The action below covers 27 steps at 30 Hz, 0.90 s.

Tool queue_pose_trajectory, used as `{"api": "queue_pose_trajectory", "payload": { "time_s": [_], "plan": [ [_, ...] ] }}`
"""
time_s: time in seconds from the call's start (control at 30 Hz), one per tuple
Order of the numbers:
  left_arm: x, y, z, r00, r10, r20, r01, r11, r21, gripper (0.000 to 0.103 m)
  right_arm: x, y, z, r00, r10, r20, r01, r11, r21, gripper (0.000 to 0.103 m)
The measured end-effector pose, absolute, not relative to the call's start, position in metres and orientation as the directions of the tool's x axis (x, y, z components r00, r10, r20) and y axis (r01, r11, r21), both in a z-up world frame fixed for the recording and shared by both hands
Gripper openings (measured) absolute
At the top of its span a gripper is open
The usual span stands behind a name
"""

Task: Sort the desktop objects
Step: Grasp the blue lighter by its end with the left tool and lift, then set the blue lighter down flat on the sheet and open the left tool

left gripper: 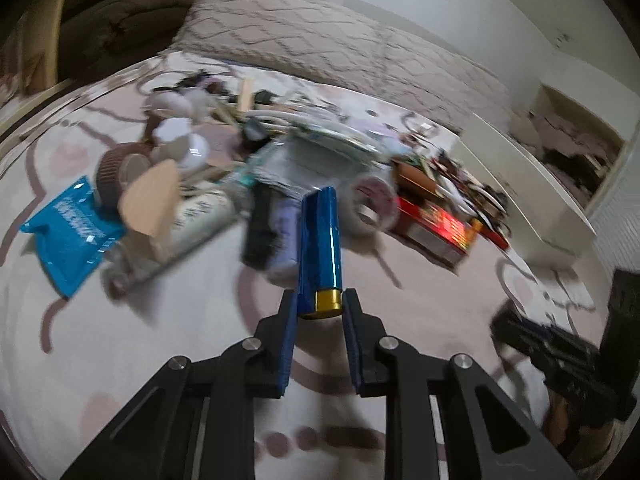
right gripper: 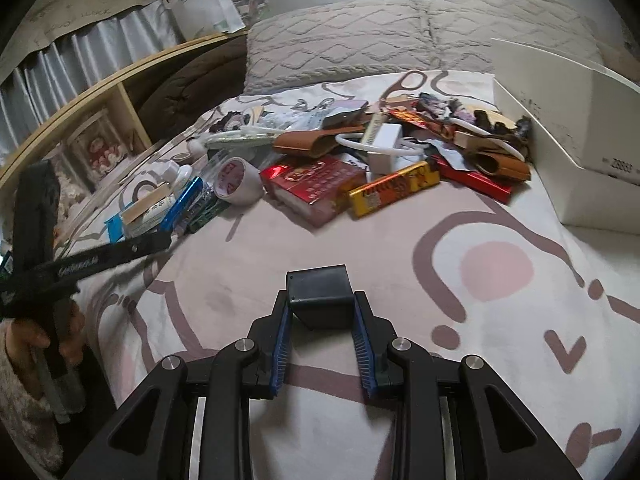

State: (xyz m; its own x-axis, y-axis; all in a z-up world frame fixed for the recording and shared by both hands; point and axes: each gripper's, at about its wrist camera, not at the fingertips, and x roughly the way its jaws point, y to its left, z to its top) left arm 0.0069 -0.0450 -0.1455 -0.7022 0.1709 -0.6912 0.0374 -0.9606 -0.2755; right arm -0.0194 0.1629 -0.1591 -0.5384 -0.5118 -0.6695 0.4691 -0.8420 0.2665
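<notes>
- Left gripper [left gripper: 320,304]: jaws clamped on gold base of glossy blue metal tube [left gripper: 320,248], held above the bedspread; end-only grip, could pivot loose.
- Right gripper [right gripper: 320,312]: jaws closed on small black plastic block [right gripper: 320,292].
- Clutter pile [right gripper: 320,168]: beyond, unsorted.
- White cardboard box [right gripper: 568,152]: far right.

Glossy blue metallic tube [left gripper: 319,246] with gold cap, matt black plastic block [right gripper: 320,294], soft cloth bedsheet [right gripper: 400,248]
</notes>
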Motion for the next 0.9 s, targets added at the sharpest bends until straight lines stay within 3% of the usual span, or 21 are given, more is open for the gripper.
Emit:
{"api": "queue_pose_trajectory", "payload": {
  "time_s": [0.4, 0.67, 0.73, 0.8, 0.9],
  "plan": [
    [0.027, 0.032, -0.146, -0.655, 0.309, -0.69, -0.291, -0.945, -0.148, 0.022, -0.023, 0.181, -0.158, -0.566, -0.466, -0.68, 0.409, -0.875, 0.259, 0.03],
    [0.028, 0.045, -0.148, -0.664, 0.262, -0.7, -0.306, -0.95, -0.065, 0.022, -0.024, 0.181, -0.163, -0.563, -0.458, -0.688, 0.405, -0.878, 0.253, 0.03],
    [0.027, 0.044, -0.149, -0.666, 0.246, -0.704, -0.295, -0.954, -0.054, 0.031, -0.025, 0.181, -0.164, -0.562, -0.459, -0.689, 0.405, -0.878, 0.254, 0.03],
    [0.028, 0.044, -0.149, -0.674, 0.232, -0.701, -0.286, -0.957, -0.041, 0.05, -0.025, 0.18, -0.165, -0.558, -0.458, -0.692, 0.405, -0.878, 0.255, 0.03],
    [0.029, 0.044, -0.149, -0.679, 0.221, -0.7, -0.28, -0.959, -0.031, 0.052, -0.026, 0.18, -0.166, -0.555, -0.458, -0.695, 0.406, -0.878, 0.255, 0.03]
  ]
}}
